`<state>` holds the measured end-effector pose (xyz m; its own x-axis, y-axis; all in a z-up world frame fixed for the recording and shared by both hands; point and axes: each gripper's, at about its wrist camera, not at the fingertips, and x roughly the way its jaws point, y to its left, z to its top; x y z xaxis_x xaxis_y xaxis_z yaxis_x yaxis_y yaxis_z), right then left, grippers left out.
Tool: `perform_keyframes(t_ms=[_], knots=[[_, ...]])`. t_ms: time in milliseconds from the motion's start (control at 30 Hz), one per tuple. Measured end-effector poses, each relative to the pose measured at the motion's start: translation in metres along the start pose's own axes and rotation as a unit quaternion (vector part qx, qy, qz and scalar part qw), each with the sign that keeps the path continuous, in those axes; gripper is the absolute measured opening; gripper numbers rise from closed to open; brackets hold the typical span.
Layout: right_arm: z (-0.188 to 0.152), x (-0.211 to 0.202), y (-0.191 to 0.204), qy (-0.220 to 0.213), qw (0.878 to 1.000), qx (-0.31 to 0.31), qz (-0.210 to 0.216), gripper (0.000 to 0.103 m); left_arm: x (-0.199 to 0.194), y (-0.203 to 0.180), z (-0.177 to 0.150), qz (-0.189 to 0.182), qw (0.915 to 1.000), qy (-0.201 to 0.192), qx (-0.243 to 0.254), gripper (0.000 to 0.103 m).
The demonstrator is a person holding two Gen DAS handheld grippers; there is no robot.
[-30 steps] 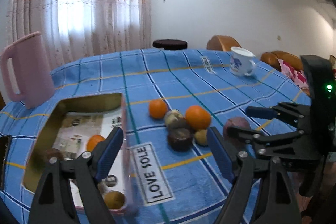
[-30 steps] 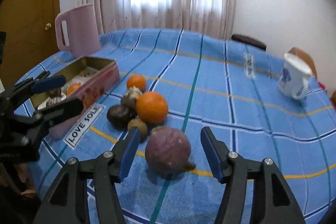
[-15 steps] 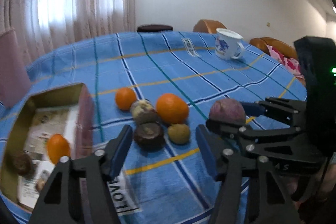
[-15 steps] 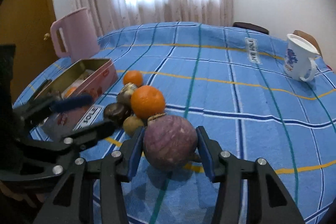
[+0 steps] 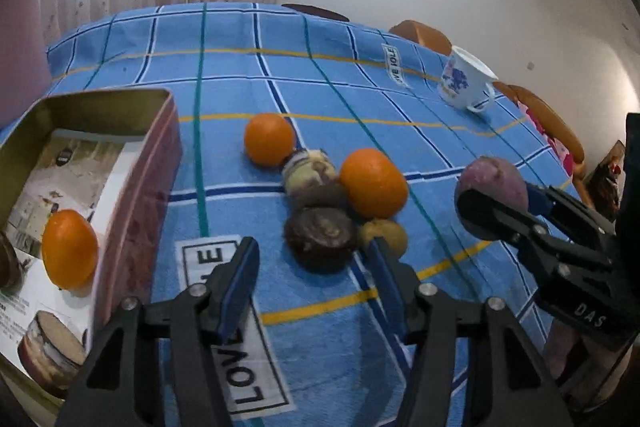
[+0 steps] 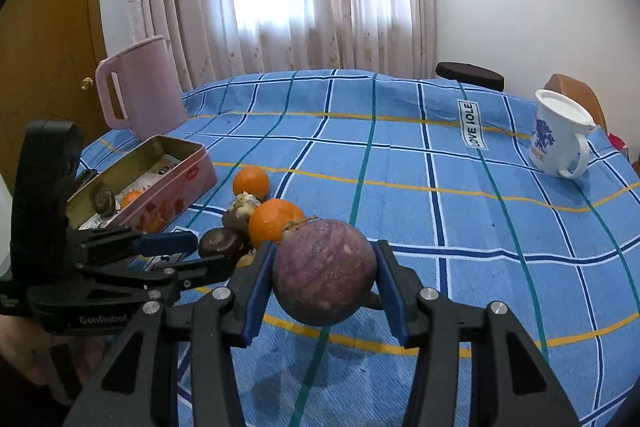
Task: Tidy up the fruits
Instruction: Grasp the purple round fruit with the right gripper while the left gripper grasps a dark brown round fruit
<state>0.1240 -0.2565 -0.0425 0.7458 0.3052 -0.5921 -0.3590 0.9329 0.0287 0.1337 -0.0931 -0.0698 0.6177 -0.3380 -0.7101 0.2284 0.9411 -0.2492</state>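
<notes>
My right gripper is shut on a round purple fruit and holds it above the blue checked cloth; it also shows in the left wrist view. My left gripper is open, its fingers on either side of a dark brown fruit. Around it lie two oranges, a pale mottled fruit and a small yellow-green fruit. The pink tin at the left holds an orange and a dark fruit.
A pink jug stands behind the tin at the far left. A white mug with blue flowers stands at the far right. A "LOVE SOLE" label lies on the cloth below my left gripper. The table edge is close in front.
My right gripper closed on the purple fruit and lifted it off the cloth. My left gripper moved right from the tin and now straddles the dark brown fruit.
</notes>
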Motion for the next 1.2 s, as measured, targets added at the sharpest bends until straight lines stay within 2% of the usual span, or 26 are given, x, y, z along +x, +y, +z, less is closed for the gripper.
perform_keyframes(t_ms=[100,233,333,367,533,700,1200], knots=[[0.003,0.004,0.002,0.0,1.0,-0.001,0.002,0.051,-0.004,-0.009,0.004,0.009,0.9995,-0.012,0.027,0.057],[0.007,0.012,0.006,0.001,1.0,-0.001,0.005,0.051,0.007,-0.009,0.011,0.003,0.9992,0.004,0.039,0.056],[0.008,0.015,0.007,0.001,1.0,0.003,0.005,0.051,0.009,-0.008,0.013,0.015,0.9984,0.006,0.054,0.043],[0.008,0.017,0.007,0.001,1.0,0.004,0.006,0.051,0.01,-0.005,0.014,-0.001,0.9989,0.01,0.047,0.041],[0.007,0.017,0.005,0.001,1.0,0.008,0.004,0.051,0.007,-0.008,0.011,0.005,0.9986,0.009,0.052,0.041],[0.007,0.018,0.013,0.003,1.0,-0.009,-0.006,0.051,0.012,0.003,0.011,-0.017,0.9992,0.025,0.025,0.041],[0.006,0.002,0.008,-0.037,0.999,0.003,0.015,0.051,-0.025,-0.008,0.008,0.002,0.9959,-0.074,0.052,0.041]])
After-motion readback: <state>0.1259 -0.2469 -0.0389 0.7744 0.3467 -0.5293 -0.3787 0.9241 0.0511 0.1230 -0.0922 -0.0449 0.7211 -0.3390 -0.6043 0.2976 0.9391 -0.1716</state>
